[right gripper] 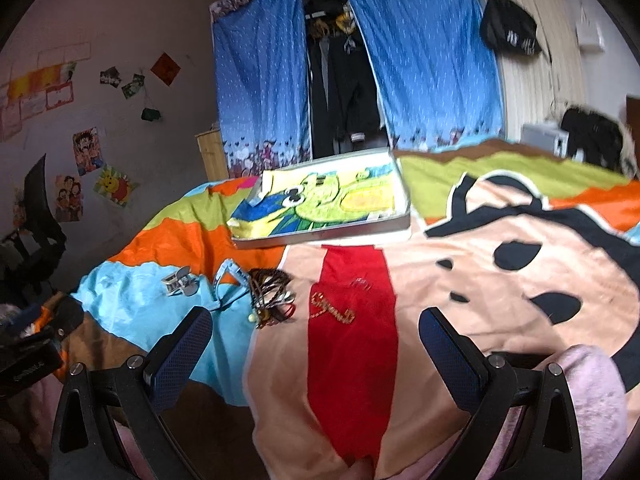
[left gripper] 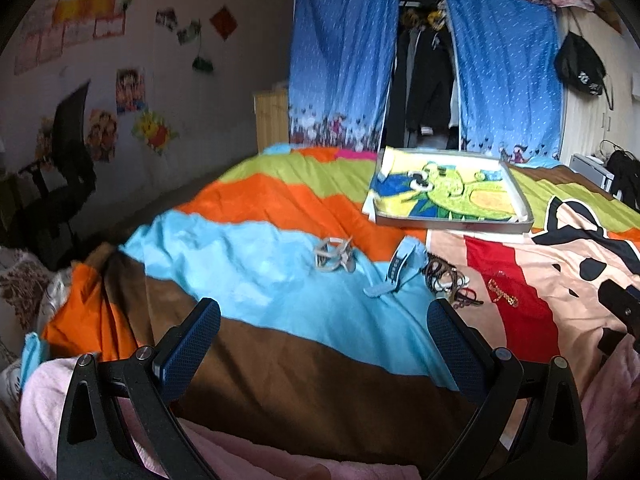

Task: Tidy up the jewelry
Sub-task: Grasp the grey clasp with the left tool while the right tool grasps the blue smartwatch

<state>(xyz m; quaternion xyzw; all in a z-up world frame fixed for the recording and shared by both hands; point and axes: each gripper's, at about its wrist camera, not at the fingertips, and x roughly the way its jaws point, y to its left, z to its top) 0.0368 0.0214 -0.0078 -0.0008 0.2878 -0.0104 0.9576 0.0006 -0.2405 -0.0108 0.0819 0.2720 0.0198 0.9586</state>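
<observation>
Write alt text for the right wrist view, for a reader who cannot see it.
The open right gripper hovers over a colourful cartoon blanket on a bed, holding nothing. Ahead to its left lie a pile of dark bracelets, a blue watch and a silver hair claw, with a shallow tray beyond them.

White characters mark the black bag (right gripper: 510, 34) hanging at the upper right of the frame, too blurred to read. Gold cursive lettering sits on the blanket's red stripe (right gripper: 333, 307) near the centre, also unreadable. No other text is legible.
</observation>
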